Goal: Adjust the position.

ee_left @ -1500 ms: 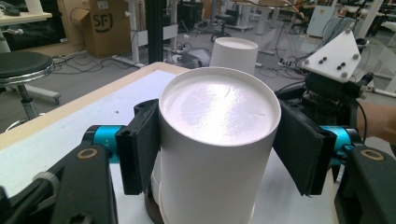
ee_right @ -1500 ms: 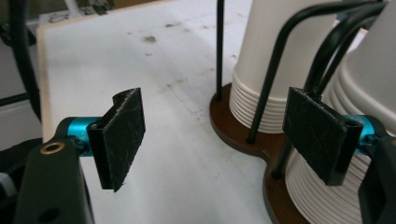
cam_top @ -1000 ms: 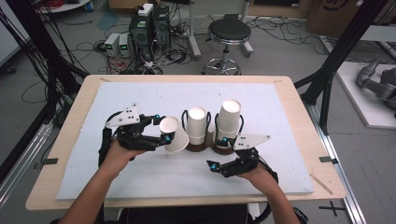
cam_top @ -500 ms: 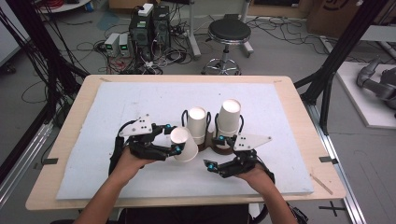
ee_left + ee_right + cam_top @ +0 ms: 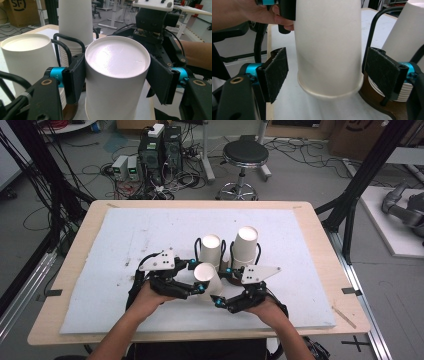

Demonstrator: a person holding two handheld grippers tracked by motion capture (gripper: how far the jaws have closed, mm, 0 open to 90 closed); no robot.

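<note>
A white paper cup hangs upside down just above the white mat, in front of the cup holder. My left gripper is shut on it, and in the left gripper view both pads press the cup's sides below its base. My right gripper faces it from the other side, open. In the right gripper view its jaws stand on either side of the cup near the rim, the left pad clearly apart from it and the right pad close beside it.
Two stacks of white cups stand upside down in a brown holder with black wire loops, just behind the grippers. The white mat covers a wooden table. Computers, cables and a stool stand on the floor beyond.
My left gripper has carried the cup to the right and toward the person, away from the holder, bringing it between the right gripper's jaws. The right hand has stayed in place.
</note>
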